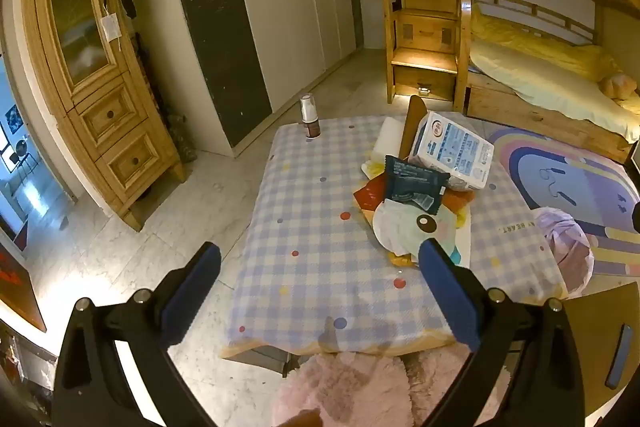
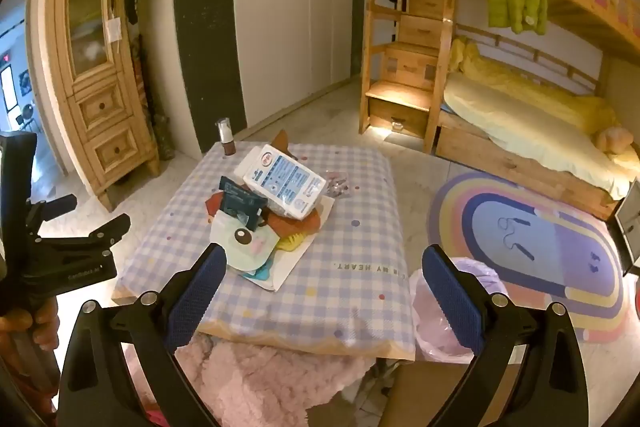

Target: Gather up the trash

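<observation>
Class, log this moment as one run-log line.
stage: start | left claw: open, empty | right claw: open, empty | trash pile: on checked table, untouched | lined bin: beside table

Blue-and-white checked tablecloth [image 2: 352, 227] with coloured dots; dark navy packet [image 2: 242, 203]; lilac bin bag [image 2: 476, 275]; rainbow-striped rug [image 2: 540, 227]

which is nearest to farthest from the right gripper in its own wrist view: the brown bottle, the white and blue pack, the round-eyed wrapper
1. round-eyed wrapper, by the left fingertip of the right gripper
2. white and blue pack, atop the pile, mid-table
3. brown bottle, far left table corner
</observation>
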`<state>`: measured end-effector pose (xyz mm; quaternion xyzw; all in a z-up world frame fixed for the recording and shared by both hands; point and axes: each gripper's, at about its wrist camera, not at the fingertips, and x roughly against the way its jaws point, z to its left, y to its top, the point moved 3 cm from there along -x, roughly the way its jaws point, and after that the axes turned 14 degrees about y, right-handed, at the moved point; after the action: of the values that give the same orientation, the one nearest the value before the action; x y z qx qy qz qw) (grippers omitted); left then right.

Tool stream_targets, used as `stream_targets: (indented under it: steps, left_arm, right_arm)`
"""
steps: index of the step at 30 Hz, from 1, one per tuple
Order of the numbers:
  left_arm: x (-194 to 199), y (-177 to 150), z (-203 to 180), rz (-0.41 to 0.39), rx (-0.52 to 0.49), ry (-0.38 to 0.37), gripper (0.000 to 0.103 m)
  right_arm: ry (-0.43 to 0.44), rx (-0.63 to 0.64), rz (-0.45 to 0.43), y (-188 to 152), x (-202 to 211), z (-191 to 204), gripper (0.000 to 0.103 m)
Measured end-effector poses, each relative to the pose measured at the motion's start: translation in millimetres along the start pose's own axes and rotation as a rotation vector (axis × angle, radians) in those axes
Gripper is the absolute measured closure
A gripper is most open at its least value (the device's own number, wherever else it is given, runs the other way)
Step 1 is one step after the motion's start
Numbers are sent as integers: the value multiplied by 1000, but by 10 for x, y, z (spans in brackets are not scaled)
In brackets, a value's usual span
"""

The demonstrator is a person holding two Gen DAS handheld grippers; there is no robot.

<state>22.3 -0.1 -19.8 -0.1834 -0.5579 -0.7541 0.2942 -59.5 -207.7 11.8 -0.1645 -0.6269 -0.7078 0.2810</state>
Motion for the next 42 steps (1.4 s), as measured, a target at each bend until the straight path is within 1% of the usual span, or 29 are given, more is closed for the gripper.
stream_targets:
  steps: [8,9,14,24,42]
  left_arm:
    - [20,4,6,0,-1,-10,7]
    - [2,-1,-3,3,-1,0,7]
    - [7,-2,-4,3,-2,4,7]
    - [-64,-63,44,2,-2,8,7]
    - [-50,-49,82,3,-3,10,7]
  right_arm:
    - [1,2,2,-3,-2,-5,6]
    - [-3,2,7,-7,-13,-6,6]
    - [-3,4,5,-13,-10,-9,6]
    - [-3,0,5,-22,-27,-34,6]
    - [-5,1,2,-11,3,-33,6]
